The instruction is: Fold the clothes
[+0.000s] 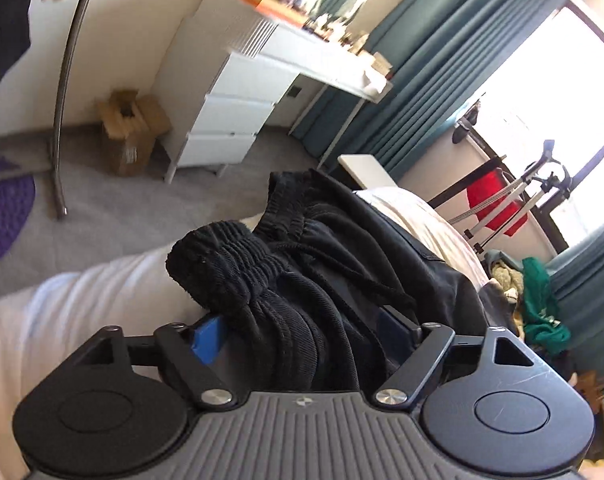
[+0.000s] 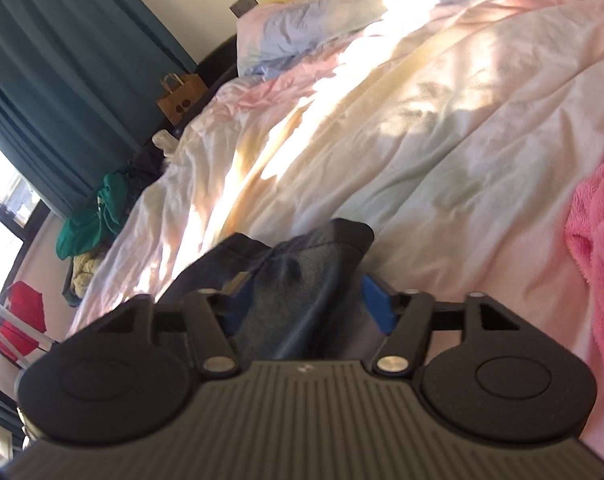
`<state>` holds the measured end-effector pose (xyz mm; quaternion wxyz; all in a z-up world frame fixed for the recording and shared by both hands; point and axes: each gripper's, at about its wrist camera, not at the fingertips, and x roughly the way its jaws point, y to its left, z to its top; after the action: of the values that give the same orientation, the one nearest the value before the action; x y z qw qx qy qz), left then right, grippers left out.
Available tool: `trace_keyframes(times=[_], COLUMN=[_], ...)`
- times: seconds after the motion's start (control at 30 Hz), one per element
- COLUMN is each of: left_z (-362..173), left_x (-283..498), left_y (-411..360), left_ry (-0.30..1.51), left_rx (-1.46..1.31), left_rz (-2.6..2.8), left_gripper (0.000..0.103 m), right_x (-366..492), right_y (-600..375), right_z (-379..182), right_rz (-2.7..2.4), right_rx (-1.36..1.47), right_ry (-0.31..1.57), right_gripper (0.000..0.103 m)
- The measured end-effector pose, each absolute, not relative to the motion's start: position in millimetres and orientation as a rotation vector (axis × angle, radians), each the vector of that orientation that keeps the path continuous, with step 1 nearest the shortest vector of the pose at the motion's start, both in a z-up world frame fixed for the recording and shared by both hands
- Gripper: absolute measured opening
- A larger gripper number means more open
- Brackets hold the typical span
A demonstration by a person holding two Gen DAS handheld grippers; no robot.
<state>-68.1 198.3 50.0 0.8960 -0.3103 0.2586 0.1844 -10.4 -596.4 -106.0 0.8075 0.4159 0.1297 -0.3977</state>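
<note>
Here both the left tongs (image 1: 302, 336) and right tongs (image 2: 302, 304) are clamped on bunched black shorts (image 1: 302, 264) over the bed (image 2: 421, 128).

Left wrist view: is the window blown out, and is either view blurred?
Left wrist view: window overexposed to white, dresser top smeared by motion blur, black shorts sharp. Right wrist view: sun glare streaks across the duvet; dark garment in the jaws slightly soft.
</note>
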Motion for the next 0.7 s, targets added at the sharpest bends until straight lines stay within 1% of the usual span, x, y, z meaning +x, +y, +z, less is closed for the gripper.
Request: trace_keyframes(times=[0.07,0.17,0.27,0.53,0.7], left_z=[57.7,66.7,68.8,39.6,19.5], left_x=[-69.7,-72.7,-61.7,-21.2,11.9], left_y=[171.2,128.5,93.2,29.2,2.1], left_ry=[0.467,0.350,0.295,0.361,0.385], left_rx=[-0.507,-0.307,-0.184,-0.066,-0.025], left_rz=[0.405,0.403,0.305,0.062,0.010], left_gripper=[0.096,0.100,0.101,0.101,0.101], right_x=[-10.0,-4.9,5.0,30.9,42.4], right_y=[-588.5,-573.8,-554.4,-463.7,-416.6], right_z=[-91.0,-71.6,-56.3,-22.3,-19.2], right_rz=[-0.852,-0.811,-0.712,-0.369,-0.204], right_rx=[0.826,0.736,0.663,0.496,0.466], right_ry=[0.252,0.242,0.268,0.301,0.319], right_gripper=[0.074,0.074,0.074,0.074,0.074])
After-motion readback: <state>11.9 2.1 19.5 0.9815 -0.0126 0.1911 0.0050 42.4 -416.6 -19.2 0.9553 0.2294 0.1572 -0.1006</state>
